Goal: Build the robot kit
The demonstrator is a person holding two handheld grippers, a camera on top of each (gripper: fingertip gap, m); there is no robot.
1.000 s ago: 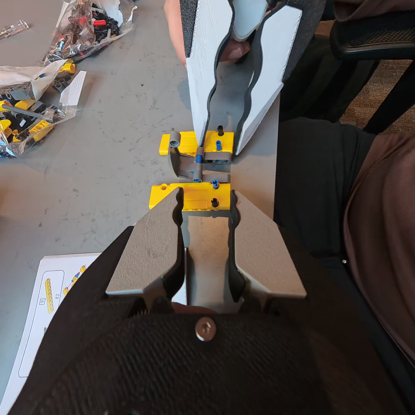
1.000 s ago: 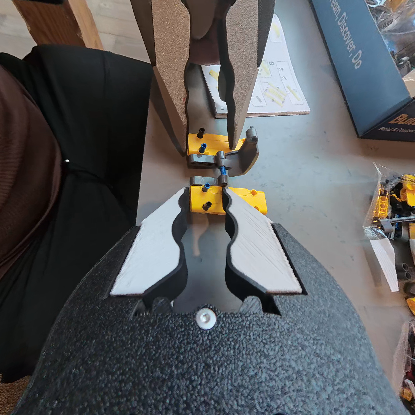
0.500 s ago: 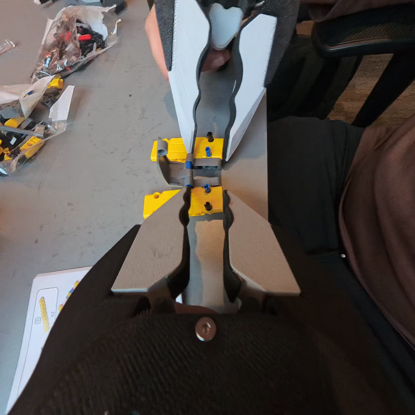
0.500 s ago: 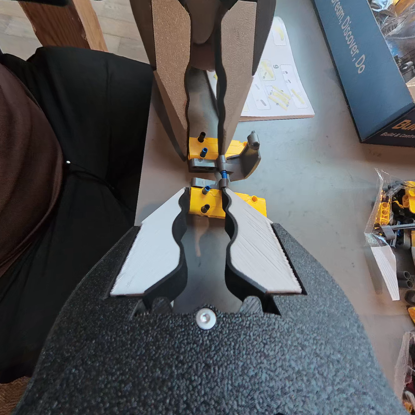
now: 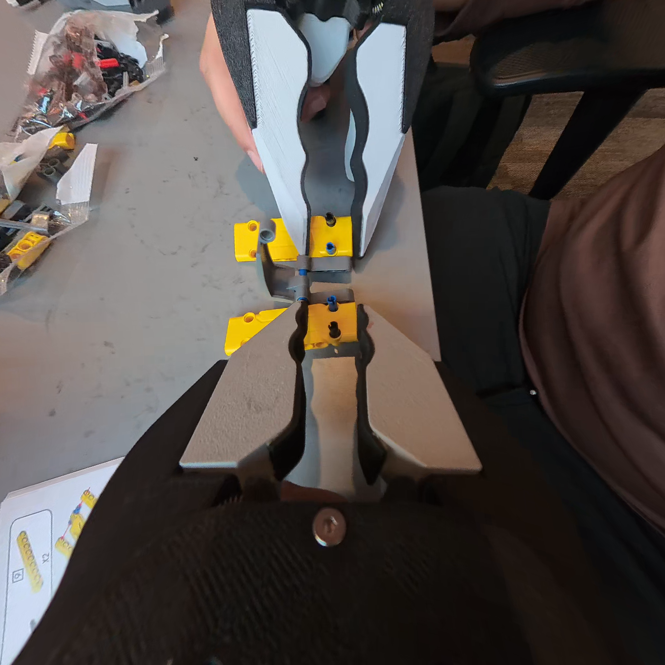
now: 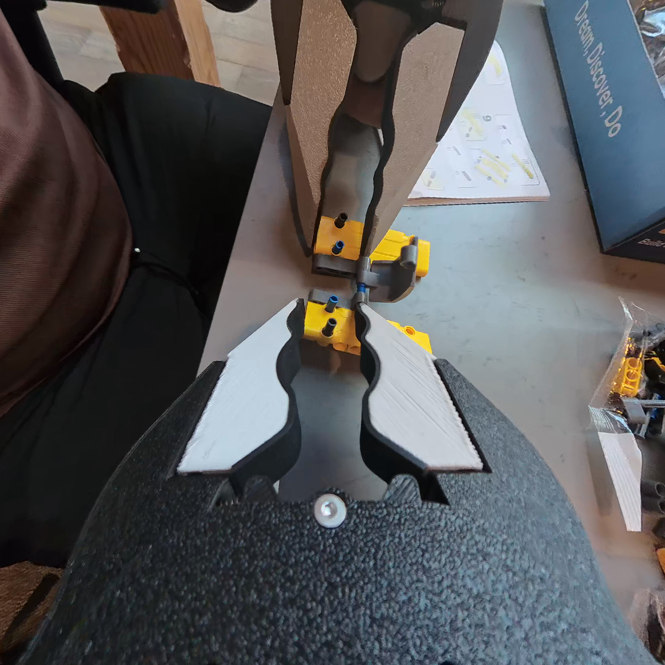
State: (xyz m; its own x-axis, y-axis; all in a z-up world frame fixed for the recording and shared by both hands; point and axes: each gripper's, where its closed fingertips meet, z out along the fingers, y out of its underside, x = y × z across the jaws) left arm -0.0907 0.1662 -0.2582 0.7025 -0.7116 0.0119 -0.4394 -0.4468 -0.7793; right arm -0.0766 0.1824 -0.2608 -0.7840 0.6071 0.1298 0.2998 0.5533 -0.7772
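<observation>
Two yellow beams with blue and black pins are joined by grey link pieces [image 5: 284,280] on a blue pin, close to the grey table's edge. My left gripper [image 5: 329,313] is shut on the near yellow beam [image 5: 331,327]. This gripper [image 6: 338,244] also shows at the top of the right wrist view, on that same beam [image 6: 336,234]. My right gripper [image 6: 329,309] is shut on the other yellow beam [image 6: 327,327]. In the left wrist view the right gripper [image 5: 331,248] reaches in from the top, with a hand behind it. The grippers face each other, tips a short gap apart.
Clear bags of loose parts [image 5: 82,72] [image 5: 32,223] lie at the left, another bag [image 6: 633,388] at the right. An instruction booklet [image 6: 482,158] [image 5: 32,539] and a dark blue box [image 6: 611,126] lie on the table [image 5: 144,324]. A person's lap [image 5: 485,288] borders the table edge. The tips of both grippers are at nearly the same place.
My left gripper's fingers have narrowed from loosely around the yellow beam to closed on it. The right gripper has kept its grip. The assembly has stayed in about the same place.
</observation>
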